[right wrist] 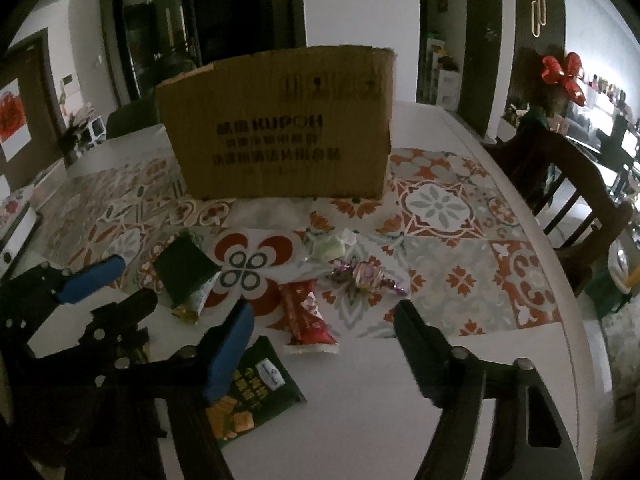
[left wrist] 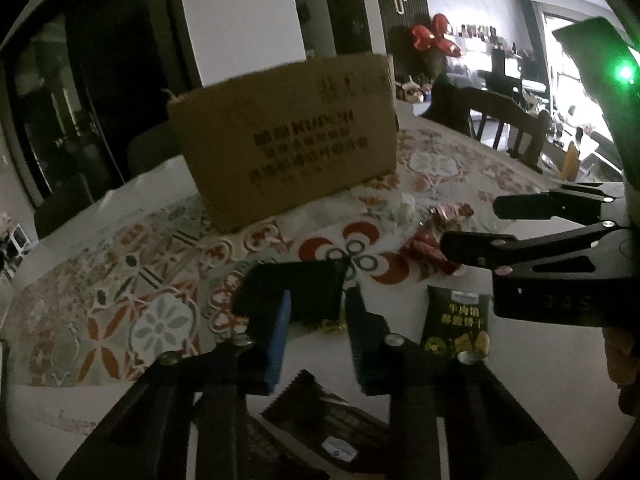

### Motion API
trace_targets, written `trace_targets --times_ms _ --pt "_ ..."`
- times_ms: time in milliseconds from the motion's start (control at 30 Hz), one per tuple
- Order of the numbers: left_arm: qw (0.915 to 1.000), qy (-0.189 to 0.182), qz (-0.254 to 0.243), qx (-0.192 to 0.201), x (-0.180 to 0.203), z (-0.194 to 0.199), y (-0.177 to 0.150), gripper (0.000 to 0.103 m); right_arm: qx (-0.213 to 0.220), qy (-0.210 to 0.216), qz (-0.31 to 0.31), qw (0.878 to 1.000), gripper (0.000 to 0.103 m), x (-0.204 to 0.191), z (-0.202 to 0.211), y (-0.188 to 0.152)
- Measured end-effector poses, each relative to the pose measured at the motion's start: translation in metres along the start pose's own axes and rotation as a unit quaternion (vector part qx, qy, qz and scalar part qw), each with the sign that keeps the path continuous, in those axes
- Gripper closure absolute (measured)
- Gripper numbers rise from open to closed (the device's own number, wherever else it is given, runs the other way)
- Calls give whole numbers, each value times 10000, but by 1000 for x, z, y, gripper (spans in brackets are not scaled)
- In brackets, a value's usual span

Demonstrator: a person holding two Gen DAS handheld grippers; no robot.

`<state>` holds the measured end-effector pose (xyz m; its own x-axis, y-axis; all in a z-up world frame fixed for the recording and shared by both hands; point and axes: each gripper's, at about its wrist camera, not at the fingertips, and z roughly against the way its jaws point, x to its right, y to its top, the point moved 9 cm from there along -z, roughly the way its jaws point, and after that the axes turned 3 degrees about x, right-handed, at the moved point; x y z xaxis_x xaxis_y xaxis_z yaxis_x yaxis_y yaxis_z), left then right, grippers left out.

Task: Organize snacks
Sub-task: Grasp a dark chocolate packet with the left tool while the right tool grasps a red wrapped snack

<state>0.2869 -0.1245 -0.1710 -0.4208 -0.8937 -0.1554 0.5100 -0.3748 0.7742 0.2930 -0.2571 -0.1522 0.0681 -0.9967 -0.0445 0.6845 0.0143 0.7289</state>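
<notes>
Nearby, crinkly foil snack packets (right wrist: 310, 316) lie before a boxy cardboard carton (right wrist: 280, 124).

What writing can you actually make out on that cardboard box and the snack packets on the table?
"KUDOH" or similar: bold Latin letters on the cardboard box, last letters unclear.
The Chinese lines and the stamp on the box: too blurred to read.
Yellow Chinese characters on the dark green biscuit packet: too small to read.
Red wrapper: print unreadable.

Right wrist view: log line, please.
left gripper: open, beside dark packet | right gripper: open, over red packet | box: upright
</notes>
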Motion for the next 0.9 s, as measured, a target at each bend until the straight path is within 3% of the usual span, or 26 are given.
trace_targets --times_ms 300,633,700,900 --pt "9995 146 -270 -63 6 -11 -2 92 -196 127 -14 9997 45 -4 -17 -6" --pt "9973 267 -681 -4 17 -15 1 92 -295 183 35 9994 50 -10 -26 -9" --pt "9974 263 -662 -55 17 -17 1 92 -296 180 49 9994 55 -10 -27 -9" --pt "9972 260 -653 -271 16 -25 -3 101 -343 173 75 9992 62 -12 -33 -10"
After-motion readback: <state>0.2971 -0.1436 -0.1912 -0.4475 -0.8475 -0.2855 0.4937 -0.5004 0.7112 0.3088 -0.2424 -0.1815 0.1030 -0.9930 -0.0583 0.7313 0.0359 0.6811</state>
